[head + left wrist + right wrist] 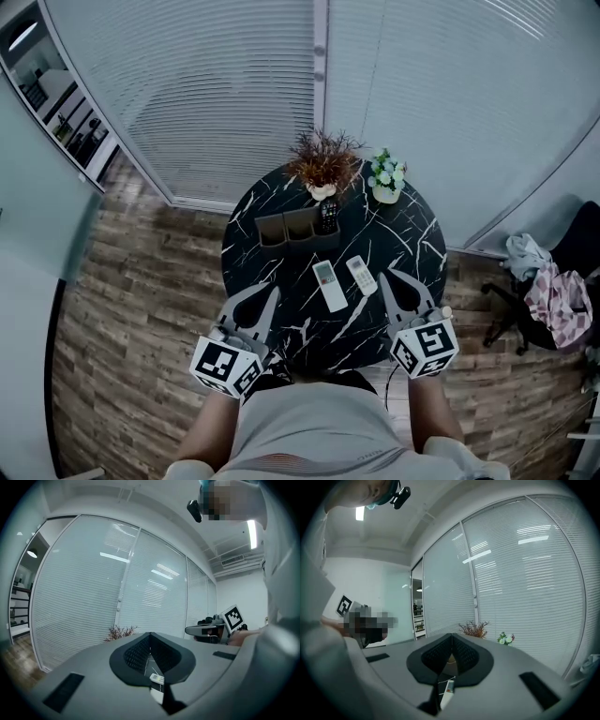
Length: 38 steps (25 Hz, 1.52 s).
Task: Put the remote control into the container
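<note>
White remote control [362, 275], rightmost of two, long axis upper-left to lower-right, lies just frame-left of right tool [387, 277]; left tool [271, 293] farther off; both tools closed, empty.

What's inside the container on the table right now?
A dark remote control stands in the right compartment of the container. The other two compartments look empty, though their floors are in shadow.

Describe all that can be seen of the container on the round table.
The container is a low brownish box with three open compartments in a row. It stands on the black marbled table, in front of the dried plant. A dark remote stands in its right compartment; the other two look empty.
</note>
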### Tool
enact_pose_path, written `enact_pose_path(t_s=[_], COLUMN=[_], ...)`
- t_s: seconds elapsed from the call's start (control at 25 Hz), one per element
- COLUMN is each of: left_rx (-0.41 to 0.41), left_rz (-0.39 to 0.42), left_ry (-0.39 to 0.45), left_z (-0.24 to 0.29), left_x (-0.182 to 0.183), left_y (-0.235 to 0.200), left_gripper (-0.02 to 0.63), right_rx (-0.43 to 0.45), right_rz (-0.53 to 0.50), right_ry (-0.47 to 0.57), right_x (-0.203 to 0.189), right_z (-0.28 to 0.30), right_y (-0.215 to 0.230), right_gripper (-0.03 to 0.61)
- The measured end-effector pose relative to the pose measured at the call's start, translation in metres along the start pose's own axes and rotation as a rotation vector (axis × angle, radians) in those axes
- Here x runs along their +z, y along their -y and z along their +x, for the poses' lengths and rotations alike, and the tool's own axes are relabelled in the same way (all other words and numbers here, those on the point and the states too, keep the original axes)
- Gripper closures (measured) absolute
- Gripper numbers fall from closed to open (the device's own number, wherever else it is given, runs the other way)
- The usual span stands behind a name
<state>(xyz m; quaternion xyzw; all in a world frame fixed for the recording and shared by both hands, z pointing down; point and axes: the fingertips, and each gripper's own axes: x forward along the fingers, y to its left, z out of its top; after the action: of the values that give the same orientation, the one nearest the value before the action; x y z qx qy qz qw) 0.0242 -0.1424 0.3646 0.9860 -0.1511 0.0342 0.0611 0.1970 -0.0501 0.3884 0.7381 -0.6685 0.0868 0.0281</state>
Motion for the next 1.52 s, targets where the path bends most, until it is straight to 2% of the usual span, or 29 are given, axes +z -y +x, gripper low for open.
enact_pose_path(t_s=[0.24,0.48,0.52,0.68,0.92,1.24,1.52], left_rx=[-0.014,-0.013,-0.01,0.009,0.045,0.118,0.131], left_rz=[-0.012,-0.029,-0.033,-0.048,-0.075,-0.114,-0.138], left_ry=[-0.006,-0.026,-0.029,-0.047,-0.07,-0.114,-0.157], left_z=[0.003,0.006,0.006,0.005,0.007,0.003,0.007], left_x=[-0.006,-0.016,-0.018,-0.026,-0.042,-0.061,-0.079], left_y=[0.0,-0.005,-0.007,-0.016,-0.028,-0.044,-0.044], left_gripper=[0.606,0.606,0.606,0.606,0.606,0.606,0.606], right_rx=[0.021,-0.006,-0.004,0.007,-0.048,-0.071,-0.049], right_rz=[-0.018,-0.044,-0.049,-0.052,-0.076,-0.049,-0.054], right_ry=[-0.021,-0.188,-0.221,-0.361,-0.576,-0.772,-0.947], right_x=[-0.005,-0.048,-0.058,-0.099,-0.176,-0.245,-0.291], right_z=[0.011,0.043,0.048,0.068,0.096,0.132,0.162], right_y=[0.005,0.022,0.023,0.026,0.05,0.078,0.088], right_gripper=[0.561,0.556,0.542,0.411,0.329,0.319,0.316])
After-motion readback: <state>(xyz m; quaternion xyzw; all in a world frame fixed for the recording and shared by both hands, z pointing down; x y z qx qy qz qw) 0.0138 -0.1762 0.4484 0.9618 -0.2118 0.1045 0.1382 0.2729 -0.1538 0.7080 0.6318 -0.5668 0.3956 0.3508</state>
